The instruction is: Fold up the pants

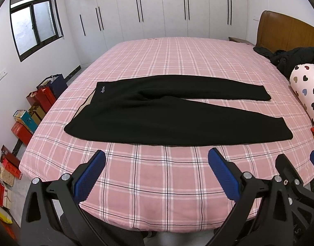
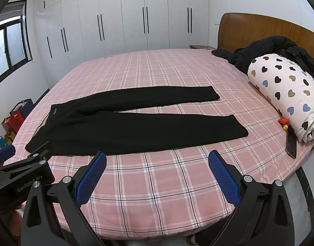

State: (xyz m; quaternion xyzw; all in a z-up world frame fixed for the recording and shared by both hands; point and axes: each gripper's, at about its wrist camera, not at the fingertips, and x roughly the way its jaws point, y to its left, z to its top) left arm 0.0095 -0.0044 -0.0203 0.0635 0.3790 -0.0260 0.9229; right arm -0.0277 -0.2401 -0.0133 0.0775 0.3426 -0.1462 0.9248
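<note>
Black pants [image 1: 157, 110] lie flat on the pink plaid bed [image 1: 157, 61], waistband to the left, two legs spread apart to the right; they also show in the right wrist view [image 2: 124, 123]. My left gripper [image 1: 157, 157] is open and empty, hovering over the bed's near edge just short of the pants. My right gripper [image 2: 157, 160] is open and empty, beside the left one, also short of the near leg. The left gripper's body [image 2: 19, 170] shows at the left of the right wrist view.
A heart-print rolled quilt [image 2: 286, 94], a black jacket [image 2: 269, 49] and a dark phone [image 2: 291, 145] lie at the bed's right by the wooden headboard [image 2: 259, 28]. Gift bags and boxes [image 1: 33, 106] line the floor at left. White wardrobes [image 1: 157, 10] stand behind.
</note>
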